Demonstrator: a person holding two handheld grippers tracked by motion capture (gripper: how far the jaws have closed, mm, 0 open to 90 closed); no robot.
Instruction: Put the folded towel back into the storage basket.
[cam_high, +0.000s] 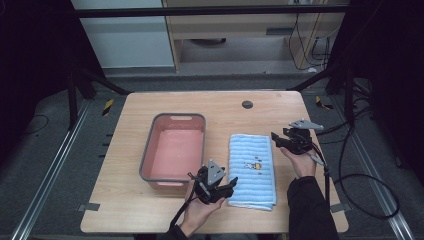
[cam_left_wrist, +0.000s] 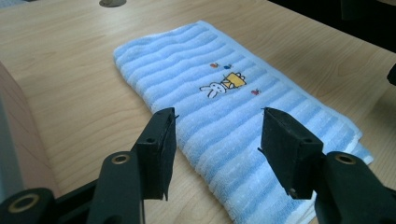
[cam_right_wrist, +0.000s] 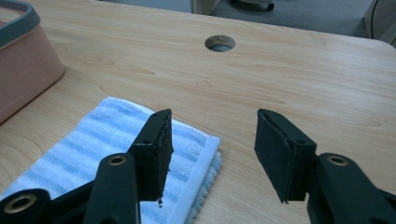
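A folded light-blue striped towel (cam_high: 251, 169) with a small rabbit picture lies on the wooden table (cam_high: 150, 210), right of a pink basin. My left gripper (cam_high: 231, 189) hovers at the towel's near left corner, jaws apart. In the left gripper view the towel (cam_left_wrist: 219, 107) stretches away between and beyond the open jaws of that gripper (cam_left_wrist: 218, 116), untouched by the pads. My right gripper (cam_high: 276, 137) sits at the towel's far right corner. In the right gripper view that towel corner (cam_right_wrist: 116, 140) lies under the left jaw of the open gripper (cam_right_wrist: 212, 116), bare wood under the gap.
A pink basin with a grey rim (cam_high: 172, 117) stands empty left of the towel; its wall (cam_right_wrist: 23, 65) shows at the left in the right gripper view. A round cable hole (cam_high: 247, 104) is at the table's far side. Cables trail off the table's right edge.
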